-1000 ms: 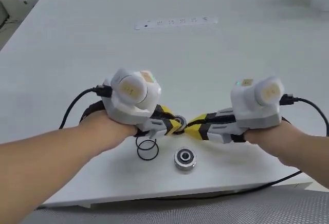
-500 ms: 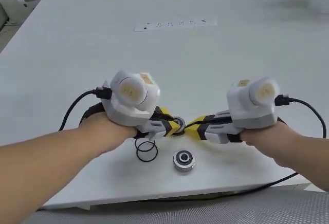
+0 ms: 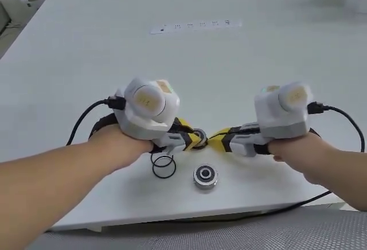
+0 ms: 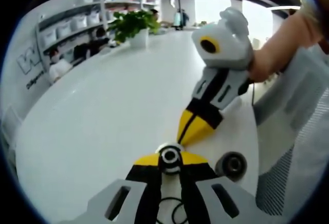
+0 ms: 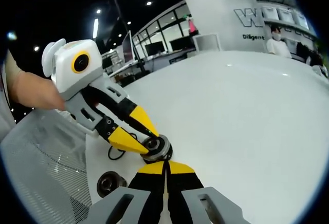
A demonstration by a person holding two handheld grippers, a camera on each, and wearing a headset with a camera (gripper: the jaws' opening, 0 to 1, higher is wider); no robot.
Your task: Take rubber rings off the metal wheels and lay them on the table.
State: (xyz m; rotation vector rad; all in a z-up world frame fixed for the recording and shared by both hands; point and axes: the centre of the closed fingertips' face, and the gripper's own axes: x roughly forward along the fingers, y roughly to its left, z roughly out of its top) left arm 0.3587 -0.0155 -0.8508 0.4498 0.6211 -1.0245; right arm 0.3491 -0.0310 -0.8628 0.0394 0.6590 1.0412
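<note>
Removal was the step in hand. The left gripper (image 3: 193, 140) was clamped on a small metal wheel (image 3: 199, 135) and held it just above the table (image 3: 114, 49), near the front edge. In the left gripper view its yellow tips sat on either side of the wheel's hub. The right gripper (image 3: 214, 139) met the wheel from the opposite side, its jaws drawn narrow and almost together, with the tips against the rim. Whether a rubber ring was nipped between them I could not tell, because the rim was too small to read.

Two loose rings (image 3: 164, 165) lay overlapping on the table just below the left gripper. A second wheel (image 3: 205, 176) lay flat near them, closer to the front edge and apart from both grippers.

By my reading, the next move called for the right gripper to catch the ring at the rim and draw it sideways off the wheel while the left kept its grip, then lay it beside the others. The rubber would likely stretch and spring back, so a steady pull seemed wiser than a jerk
</note>
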